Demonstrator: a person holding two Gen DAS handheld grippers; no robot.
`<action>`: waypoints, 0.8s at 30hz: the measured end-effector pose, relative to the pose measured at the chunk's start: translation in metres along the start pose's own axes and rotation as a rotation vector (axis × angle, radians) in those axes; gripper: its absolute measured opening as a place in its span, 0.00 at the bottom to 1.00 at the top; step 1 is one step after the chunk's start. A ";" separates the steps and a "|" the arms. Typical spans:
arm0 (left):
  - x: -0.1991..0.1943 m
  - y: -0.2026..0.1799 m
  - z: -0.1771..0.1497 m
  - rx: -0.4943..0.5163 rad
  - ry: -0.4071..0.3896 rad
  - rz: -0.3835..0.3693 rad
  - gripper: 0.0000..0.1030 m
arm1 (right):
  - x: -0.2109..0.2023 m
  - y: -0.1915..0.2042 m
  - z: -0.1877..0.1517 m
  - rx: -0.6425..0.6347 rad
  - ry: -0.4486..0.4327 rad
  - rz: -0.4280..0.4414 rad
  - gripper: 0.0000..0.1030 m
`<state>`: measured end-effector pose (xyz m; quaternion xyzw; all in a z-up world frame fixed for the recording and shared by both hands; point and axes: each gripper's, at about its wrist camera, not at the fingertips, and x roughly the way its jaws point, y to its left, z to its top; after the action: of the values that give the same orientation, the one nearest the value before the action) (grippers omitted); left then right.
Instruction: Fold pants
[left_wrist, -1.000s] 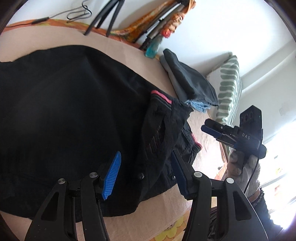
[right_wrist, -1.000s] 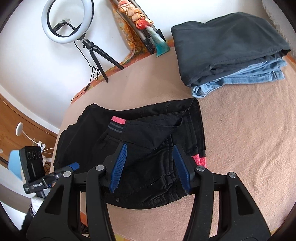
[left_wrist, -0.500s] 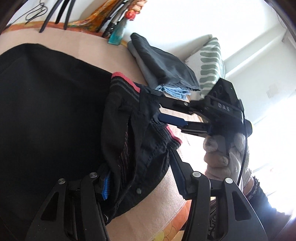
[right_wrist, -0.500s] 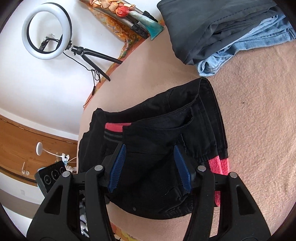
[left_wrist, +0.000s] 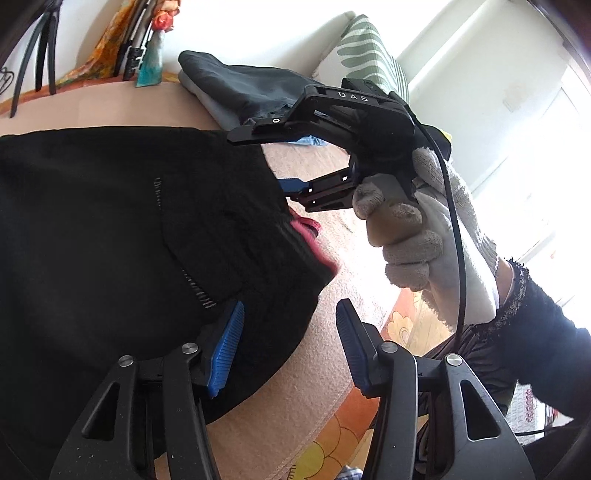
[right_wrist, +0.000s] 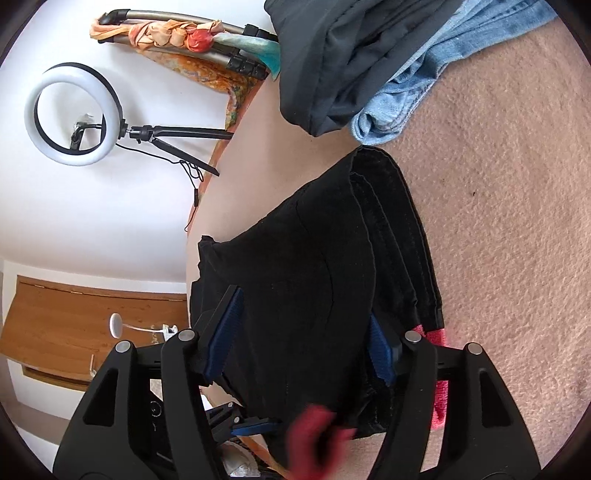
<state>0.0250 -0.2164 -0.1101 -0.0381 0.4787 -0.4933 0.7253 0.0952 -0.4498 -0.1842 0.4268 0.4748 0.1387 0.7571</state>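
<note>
— Across the left half of my left wrist view, what lies there?
— Black pants (left_wrist: 110, 229), spread on the beige blanket (left_wrist: 317, 373), pink cuff toward the centre.
— And the upper right of your right wrist view?
— Folded clothes (right_wrist: 351, 62), apart from the pants.
— Your tools?
— My left gripper (left_wrist: 288, 347) is spread wide at the fabric's edge, one finger over it. My right gripper (right_wrist: 303, 339) straddles the cloth, fingers apart; whether it pinches anything, I can't tell.
</note>
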 end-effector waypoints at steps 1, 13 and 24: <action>0.001 0.000 0.000 -0.004 0.002 0.001 0.48 | 0.001 0.002 -0.001 -0.021 -0.001 -0.019 0.63; -0.003 0.009 0.008 -0.058 -0.026 0.026 0.48 | -0.002 0.060 -0.002 -0.394 -0.104 -0.274 0.05; -0.001 0.013 0.001 -0.062 0.001 0.049 0.48 | 0.011 0.045 0.021 -0.473 -0.111 -0.469 0.03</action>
<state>0.0346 -0.2091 -0.1163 -0.0484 0.4947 -0.4604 0.7354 0.1275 -0.4271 -0.1526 0.1252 0.4727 0.0434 0.8712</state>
